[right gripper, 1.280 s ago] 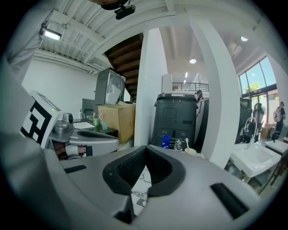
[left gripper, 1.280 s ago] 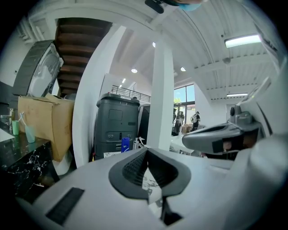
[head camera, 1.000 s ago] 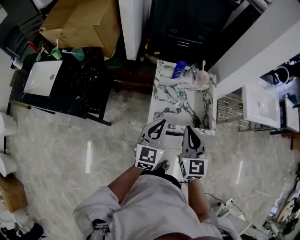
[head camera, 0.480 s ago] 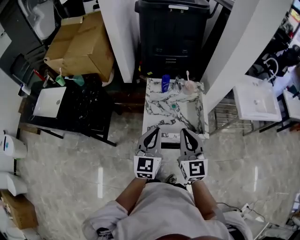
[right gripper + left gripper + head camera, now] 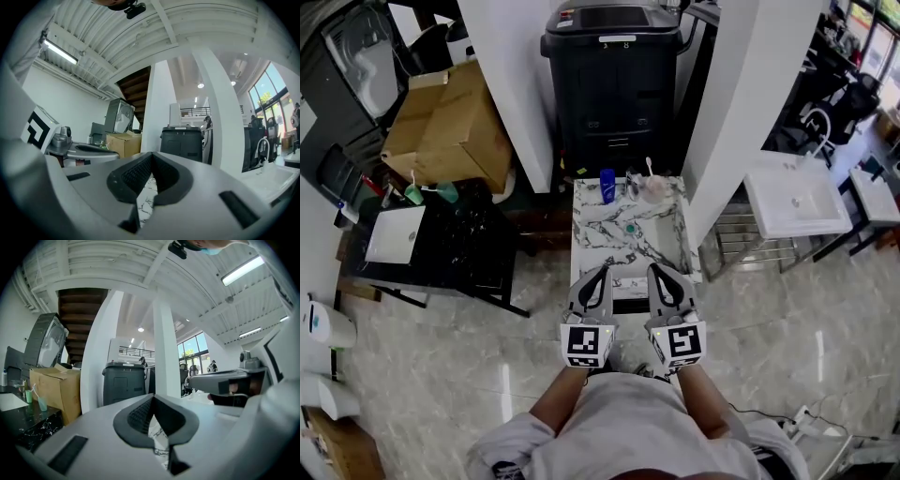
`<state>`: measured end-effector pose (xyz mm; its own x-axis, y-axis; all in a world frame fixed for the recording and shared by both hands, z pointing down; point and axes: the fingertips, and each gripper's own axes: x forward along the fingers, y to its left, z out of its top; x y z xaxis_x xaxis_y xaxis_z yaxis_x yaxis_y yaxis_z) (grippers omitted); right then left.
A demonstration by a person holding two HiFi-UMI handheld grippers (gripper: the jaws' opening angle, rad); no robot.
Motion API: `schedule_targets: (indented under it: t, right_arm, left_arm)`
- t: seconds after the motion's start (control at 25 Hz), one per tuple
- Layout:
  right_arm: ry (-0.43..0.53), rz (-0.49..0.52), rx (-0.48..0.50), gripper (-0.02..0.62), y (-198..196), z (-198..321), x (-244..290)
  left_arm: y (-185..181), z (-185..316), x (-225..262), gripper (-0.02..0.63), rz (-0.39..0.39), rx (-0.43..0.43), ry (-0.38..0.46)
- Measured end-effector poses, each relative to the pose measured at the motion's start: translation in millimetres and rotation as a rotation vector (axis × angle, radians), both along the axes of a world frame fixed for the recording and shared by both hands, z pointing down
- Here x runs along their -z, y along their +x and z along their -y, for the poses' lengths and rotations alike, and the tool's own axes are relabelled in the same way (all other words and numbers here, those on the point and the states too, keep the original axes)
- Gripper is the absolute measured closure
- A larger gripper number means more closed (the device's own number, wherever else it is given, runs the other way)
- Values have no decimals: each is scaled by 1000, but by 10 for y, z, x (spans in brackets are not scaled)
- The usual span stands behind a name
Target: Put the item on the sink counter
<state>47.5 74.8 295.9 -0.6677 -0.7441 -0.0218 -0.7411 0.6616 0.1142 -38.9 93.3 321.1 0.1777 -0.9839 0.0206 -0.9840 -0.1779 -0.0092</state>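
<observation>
A marble-patterned sink counter stands straight ahead in the head view. At its back are a blue bottle and a pink cup with a toothbrush. A small green item lies near the basin. My left gripper and right gripper are held side by side, level, with their tips over the counter's near edge. Both are shut and hold nothing. In the left gripper view the pads meet at a point. The right gripper view shows the same closed pads, with marble visible below them.
A black bin stands behind the counter between two white pillars. A cardboard box and a black counter with a white basin are to the left. To the right are a white sink and a metal rack.
Both grippers have moved up and forward together toward the marble counter, staying shut. The head view has shifted, so the counter now sits centred.
</observation>
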Motion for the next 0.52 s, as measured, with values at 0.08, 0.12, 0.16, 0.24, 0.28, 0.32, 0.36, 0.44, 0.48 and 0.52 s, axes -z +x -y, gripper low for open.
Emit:
schedule_targets:
  t: [0.08,0.12,0.16,0.24,0.28,0.32,0.36,0.44,0.48,0.52]
  right_arm:
    - [14,8,3,592,22,-21,67]
    - [20,12,4,592,27,-34,91]
    - [24,16,4,592,34,-48,106]
    - [28,23,0,592,58,-74,114]
    - [31,26,-3,592,77,-85,112]
    - [33,28,-7,592,102,-94,108]
    - [33,28,-10,592,132,-99,102]
    - [33,29,-13,592,201,-100,96]
    - [35,31,-13,592,234,-99,102]
    - [38,34,-13,592,268,-97,108]
  left_arm:
    - [43,-8,50,597,3,-5,8]
    - [67,-16,65,597,7,-9,11]
    - [92,-25,72,597,13,-13,13]
    - [137,-40,69,597,29,-23,13]
    - [152,-43,65,597,33,-27,13]
    - [165,-43,62,597,33,-28,13]
    - [180,-40,61,597,32,-29,13]
    - [227,-29,61,597,29,-29,13]
    - [257,-23,62,597,28,-29,12]
    - [288,-17,62,597,27,-30,12]
